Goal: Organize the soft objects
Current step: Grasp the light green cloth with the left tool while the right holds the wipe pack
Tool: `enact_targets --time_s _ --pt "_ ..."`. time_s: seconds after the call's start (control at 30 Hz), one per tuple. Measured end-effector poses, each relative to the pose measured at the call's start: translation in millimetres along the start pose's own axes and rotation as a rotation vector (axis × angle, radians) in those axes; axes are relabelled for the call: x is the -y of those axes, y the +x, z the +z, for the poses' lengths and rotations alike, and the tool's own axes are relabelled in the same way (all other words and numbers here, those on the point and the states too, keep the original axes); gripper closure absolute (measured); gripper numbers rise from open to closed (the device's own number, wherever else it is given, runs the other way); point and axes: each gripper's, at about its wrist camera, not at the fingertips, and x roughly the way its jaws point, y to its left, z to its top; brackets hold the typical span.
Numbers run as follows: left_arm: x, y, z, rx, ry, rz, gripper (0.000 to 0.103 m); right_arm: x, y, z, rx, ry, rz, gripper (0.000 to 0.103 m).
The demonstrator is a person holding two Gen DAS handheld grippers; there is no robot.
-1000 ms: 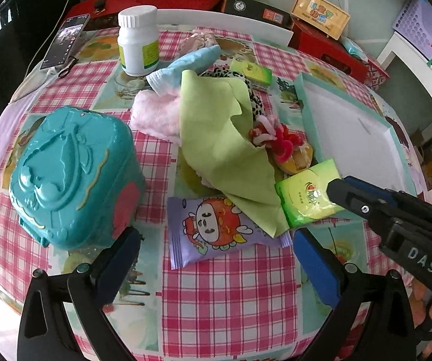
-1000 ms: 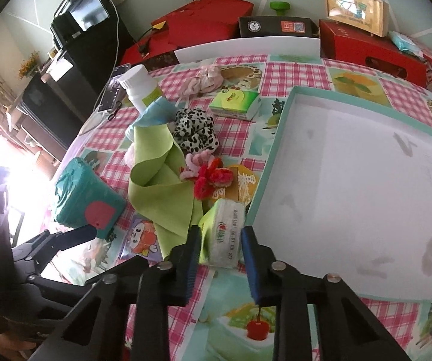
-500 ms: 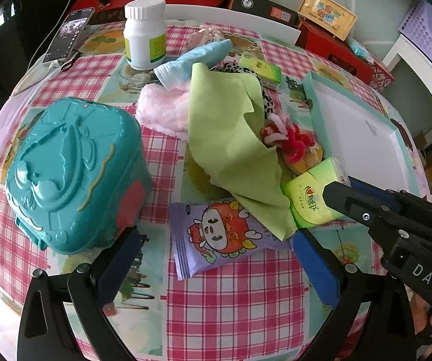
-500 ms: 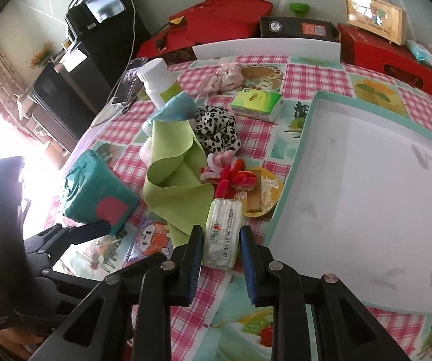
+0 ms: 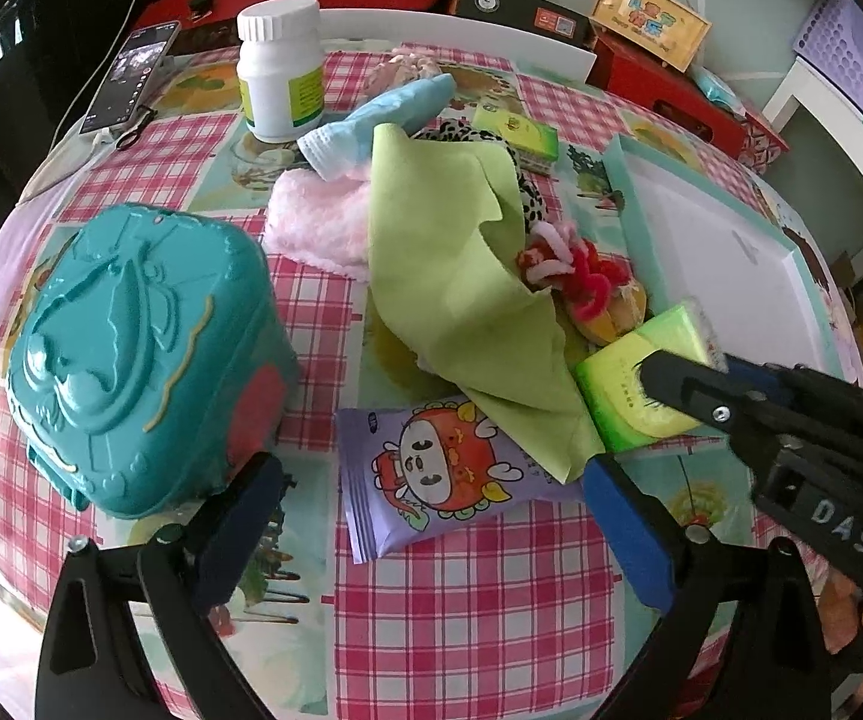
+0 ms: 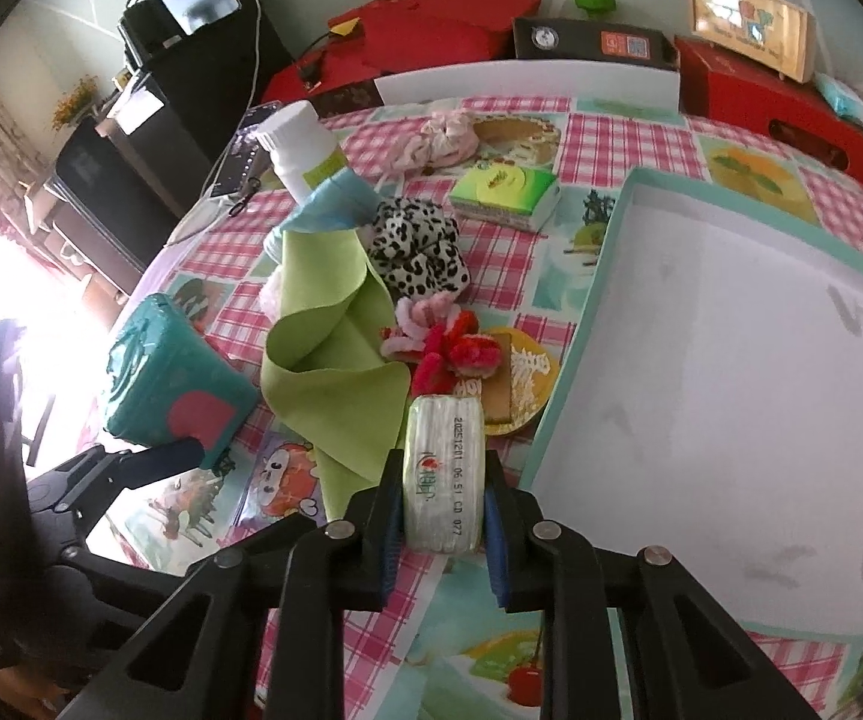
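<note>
My right gripper [image 6: 443, 471] has a green tissue pack [image 6: 440, 450] between its blue pads; its jaws are closing and press on the pack's two sides. In the left wrist view the same pack [image 5: 641, 372] sits tilted, its near end raised off the cloth. My left gripper [image 5: 428, 474] is open over a purple snack packet [image 5: 431, 492] and touches nothing. A white tray with a teal rim [image 6: 587, 324] lies just right of the pack. A green cloth [image 5: 449, 276], a pink fluffy piece [image 5: 311, 222], a blue sock [image 5: 383, 114], a leopard scrunchie [image 6: 419, 246] and a red-pink yarn piece [image 6: 449, 348] are heaped in the middle.
A teal toy case [image 5: 131, 360] stands at the left by my left finger. A white bottle [image 5: 278, 72] and a phone [image 5: 131, 72] are at the back left. A second tissue pack [image 6: 503, 189] and a pink scrunchie [image 6: 437, 138] lie farther back. Red boxes line the far edge.
The right jaws have narrowed onto the green tissue pack, and the pack has tipped up from lying flat. The left gripper has kept still and open.
</note>
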Motion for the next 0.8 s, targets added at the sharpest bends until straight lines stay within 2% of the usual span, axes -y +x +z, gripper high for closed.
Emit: enact_targets --time_s 0.27,0.57,0.63,0.8 --pt "10 4 15 0.006 -0.027 -0.016 0.011 14 -25 11 0.070 0.037 -0.009 0.079" --pt "18 10 28 0.010 -0.104 -0.016 0.026 26 -40 26 0.131 0.049 -0.018 0.079" --pt "21 12 26 0.002 -0.110 -0.025 0.035 30 -43 30 0.148 0.056 -0.019 0.079" --pt "28 19 29 -0.011 -0.111 -0.027 0.038 42 -53 41 0.199 0.091 -0.008 0.079"
